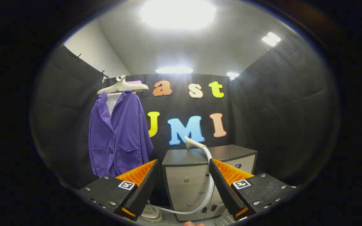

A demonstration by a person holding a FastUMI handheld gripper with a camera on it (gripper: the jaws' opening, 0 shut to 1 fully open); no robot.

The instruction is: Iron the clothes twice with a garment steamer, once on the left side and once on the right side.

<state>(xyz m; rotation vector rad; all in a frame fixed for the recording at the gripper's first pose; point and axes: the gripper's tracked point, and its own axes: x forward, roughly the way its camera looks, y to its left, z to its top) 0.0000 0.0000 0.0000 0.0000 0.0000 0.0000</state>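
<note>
Nothing looks ironed yet: the gripper (184, 182) holds its jaws apart and empty. The steamer head (193, 143) rests on the cabinet (187, 175) at 12 o'clock; the purple jacket (118, 135) hangs at 10 o'clock. Both passes remain.

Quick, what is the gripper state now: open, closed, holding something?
Gripper: open, holding nothing; the steamer head rests on the cabinet beyond it.

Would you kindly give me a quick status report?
Gripper jaws open, holding nothing. Steamer head on cabinet ahead. Purple jacket hanging beyond, untouched.
</note>
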